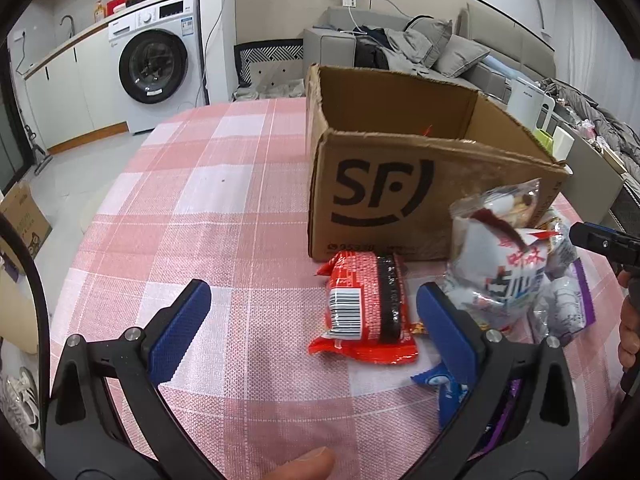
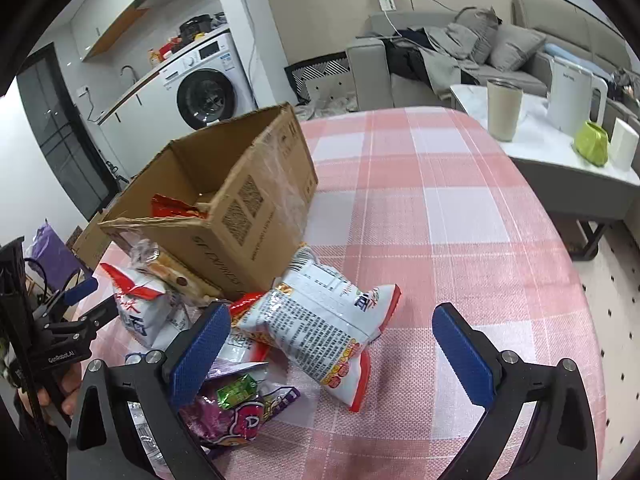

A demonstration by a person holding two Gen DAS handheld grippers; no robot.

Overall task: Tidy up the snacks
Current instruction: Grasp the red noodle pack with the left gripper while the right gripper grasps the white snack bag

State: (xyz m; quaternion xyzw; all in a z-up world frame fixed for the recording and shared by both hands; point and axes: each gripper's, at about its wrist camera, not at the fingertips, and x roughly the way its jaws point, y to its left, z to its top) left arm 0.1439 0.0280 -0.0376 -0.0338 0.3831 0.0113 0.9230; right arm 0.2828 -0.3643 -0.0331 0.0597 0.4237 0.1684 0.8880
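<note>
An open cardboard SF box (image 1: 400, 184) stands on the pink checked tablecloth (image 1: 208, 200); it also shows in the right wrist view (image 2: 240, 200) with a red packet (image 2: 172, 208) inside. My left gripper (image 1: 314, 316) is open, and a red snack pack with a barcode (image 1: 360, 312) lies between its fingers on the cloth. A white and blue bag (image 1: 500, 264) leans beside the box. My right gripper (image 2: 332, 344) is open above a white and red snack bag (image 2: 320, 332). A purple bag (image 2: 236, 416) lies by its left finger.
A side table (image 2: 560, 160) to the right holds a cup (image 2: 503, 108), a white kettle (image 2: 574, 96) and a green object (image 2: 592, 142). A sofa (image 1: 440, 44) and a washing machine (image 1: 160, 64) stand behind. Bare cloth lies left of the box (image 1: 180, 200).
</note>
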